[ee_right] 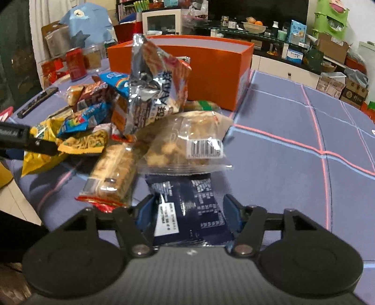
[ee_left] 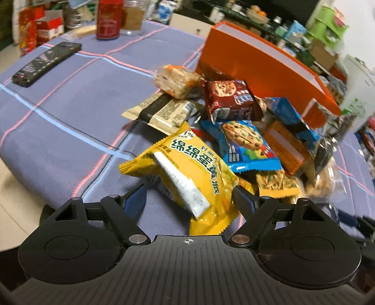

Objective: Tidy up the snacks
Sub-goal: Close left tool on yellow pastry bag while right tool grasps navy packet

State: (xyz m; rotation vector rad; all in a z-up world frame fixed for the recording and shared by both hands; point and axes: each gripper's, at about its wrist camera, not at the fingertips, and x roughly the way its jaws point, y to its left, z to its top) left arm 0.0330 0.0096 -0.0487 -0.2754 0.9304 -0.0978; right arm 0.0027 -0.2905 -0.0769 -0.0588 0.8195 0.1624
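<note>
A yellow egg-pie pack [ee_left: 187,169] lies between the fingers of my left gripper [ee_left: 191,197], and both pads press its sides. It sits at the near edge of a pile of snack packs [ee_left: 239,131] in front of an open orange box [ee_left: 257,70]. My right gripper [ee_right: 189,211] is shut on a dark blue pack [ee_right: 187,206] with white print, which lies flat on the cloth. Just beyond it are a clear bag of biscuits [ee_right: 185,140] and a cracker pack [ee_right: 112,173]. A silver bag [ee_right: 152,89] stands upright against the orange box [ee_right: 211,70]. The left gripper's finger [ee_right: 42,145] shows at the left with the yellow pack [ee_right: 37,162].
The table wears a purple cloth [ee_left: 58,117] with pink and blue lines. A black remote [ee_left: 46,63], a red can [ee_left: 109,18] and a clear jar [ee_left: 134,17] stand at the far left. The table edge and floor lie near left. Cluttered shelves fill the background.
</note>
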